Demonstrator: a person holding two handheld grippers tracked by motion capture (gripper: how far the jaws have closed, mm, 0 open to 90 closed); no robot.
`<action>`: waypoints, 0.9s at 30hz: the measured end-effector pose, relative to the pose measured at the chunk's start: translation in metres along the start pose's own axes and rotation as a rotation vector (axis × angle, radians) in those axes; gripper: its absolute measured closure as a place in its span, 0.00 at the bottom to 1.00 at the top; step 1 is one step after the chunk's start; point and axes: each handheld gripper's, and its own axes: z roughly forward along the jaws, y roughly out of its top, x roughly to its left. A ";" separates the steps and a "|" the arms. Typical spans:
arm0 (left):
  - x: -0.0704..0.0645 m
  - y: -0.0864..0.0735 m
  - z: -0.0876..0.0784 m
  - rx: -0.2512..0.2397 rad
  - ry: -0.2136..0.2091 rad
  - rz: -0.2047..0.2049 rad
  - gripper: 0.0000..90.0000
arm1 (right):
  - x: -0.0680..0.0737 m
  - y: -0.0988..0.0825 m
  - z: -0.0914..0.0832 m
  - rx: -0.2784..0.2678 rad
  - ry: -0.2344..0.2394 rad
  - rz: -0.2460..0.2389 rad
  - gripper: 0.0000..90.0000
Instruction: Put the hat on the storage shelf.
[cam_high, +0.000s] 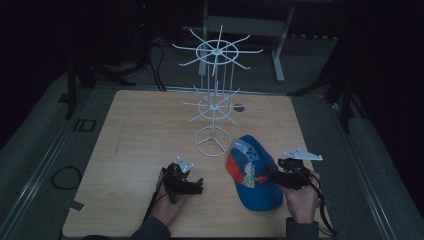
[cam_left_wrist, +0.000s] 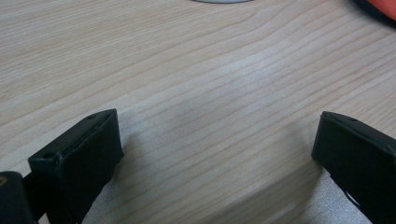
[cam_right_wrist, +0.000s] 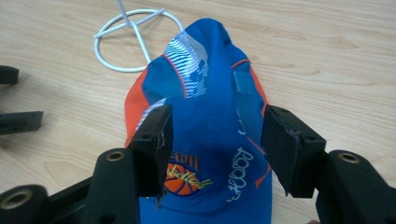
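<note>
The blue and orange cap lies flat on the wooden surface beside the white rack's ring base, directly under the right tool, whose spread jaws straddle it unclenched, while the left tool rests released nearby.

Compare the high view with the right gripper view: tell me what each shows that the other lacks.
High view alone: the rack's tiers of white hooks, both hands, and the right gripper at the cap's side.

Right gripper view alone: the cap's embroidered basketball logo, seen between open jaws.

Both: the blue and orange cap, the rack's ring base, and the wooden table.
</note>
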 end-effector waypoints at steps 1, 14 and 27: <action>0.000 0.000 0.000 0.000 0.000 0.000 0.02 | 0.001 0.000 0.001 0.000 0.003 -0.008 0.49; 0.000 0.000 0.000 -0.001 0.000 -0.001 0.02 | -0.001 0.004 -0.002 -0.010 0.015 0.014 0.43; 0.000 0.000 0.000 -0.001 0.000 -0.001 0.02 | 0.003 0.009 0.007 0.018 -0.010 -0.015 0.42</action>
